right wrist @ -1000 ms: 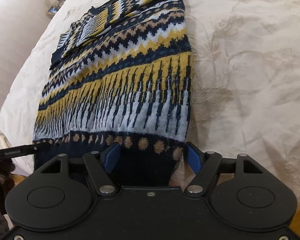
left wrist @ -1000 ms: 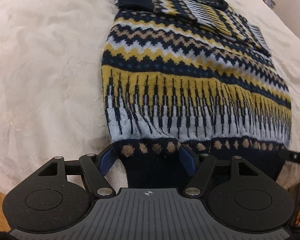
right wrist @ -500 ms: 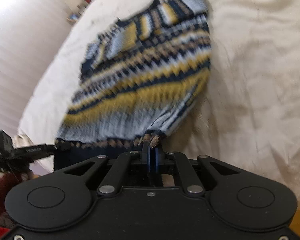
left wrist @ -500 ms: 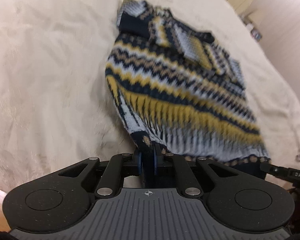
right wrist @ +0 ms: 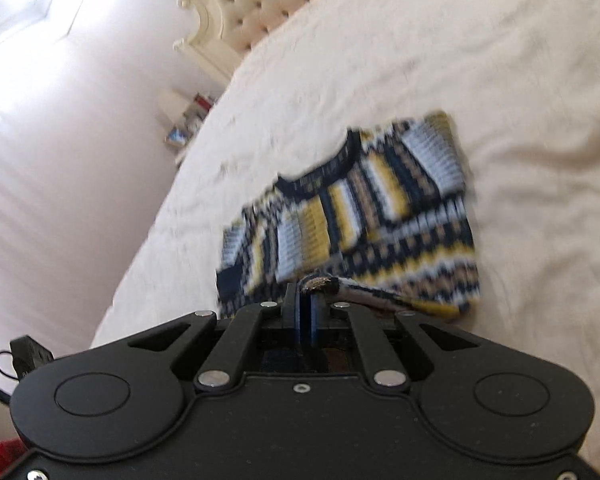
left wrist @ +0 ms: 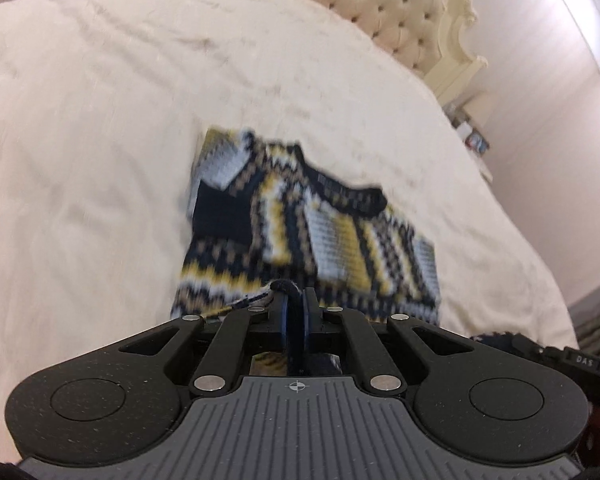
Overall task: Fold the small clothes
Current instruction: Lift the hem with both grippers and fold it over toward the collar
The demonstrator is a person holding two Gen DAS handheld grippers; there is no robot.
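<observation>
With both tools clamped on the hem, the step in hand looks like the bottom-to-top fold of the sweater. The left gripper pinches one hem corner, its jaws closed tight on the knit; the right gripper does the same at the other corner. The sweater lies on the cream bedspread, neckline toward the tufted headboard, sleeves folded across its chest, hem end lifted clear of the cover. Next, I judge, both corners must travel together toward the headboard, level and taut, and land near the neckline before the jaws release.
</observation>
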